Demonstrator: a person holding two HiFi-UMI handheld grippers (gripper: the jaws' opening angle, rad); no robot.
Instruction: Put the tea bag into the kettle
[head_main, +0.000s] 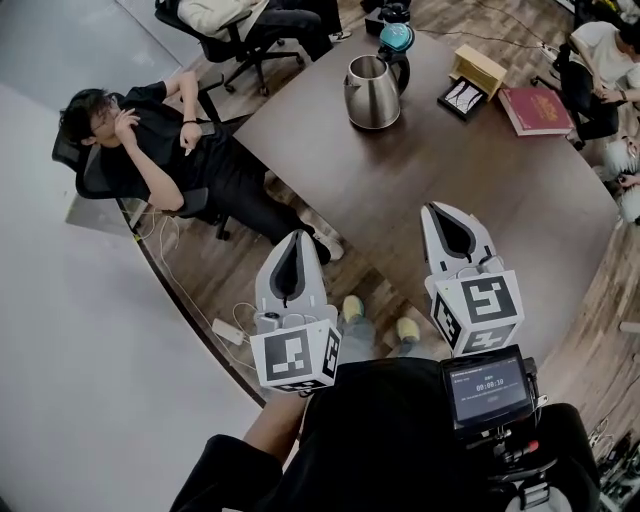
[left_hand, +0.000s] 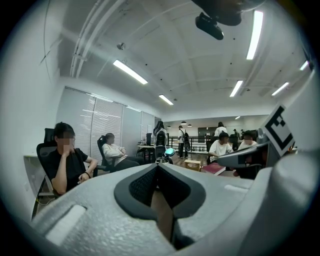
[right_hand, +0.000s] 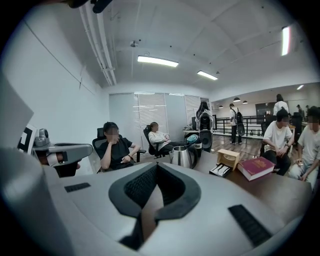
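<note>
A steel kettle (head_main: 372, 92) stands with its top open at the far side of the dark wooden table (head_main: 440, 190); it also shows in the right gripper view (right_hand: 183, 156). To its right lies a small black tray (head_main: 462, 97) of pale packets, too small to tell as tea bags. My left gripper (head_main: 296, 236) hangs off the table's near-left edge, over the floor, shut and empty. My right gripper (head_main: 432, 207) is above the table's near part, well short of the kettle, also shut with nothing in it.
A tan open box (head_main: 478, 68) and a red book (head_main: 538, 108) lie right of the kettle. A teal-lidded black item (head_main: 396, 40) stands behind it. A person in black (head_main: 150, 150) sits in a chair left of the table; others sit at the right edge.
</note>
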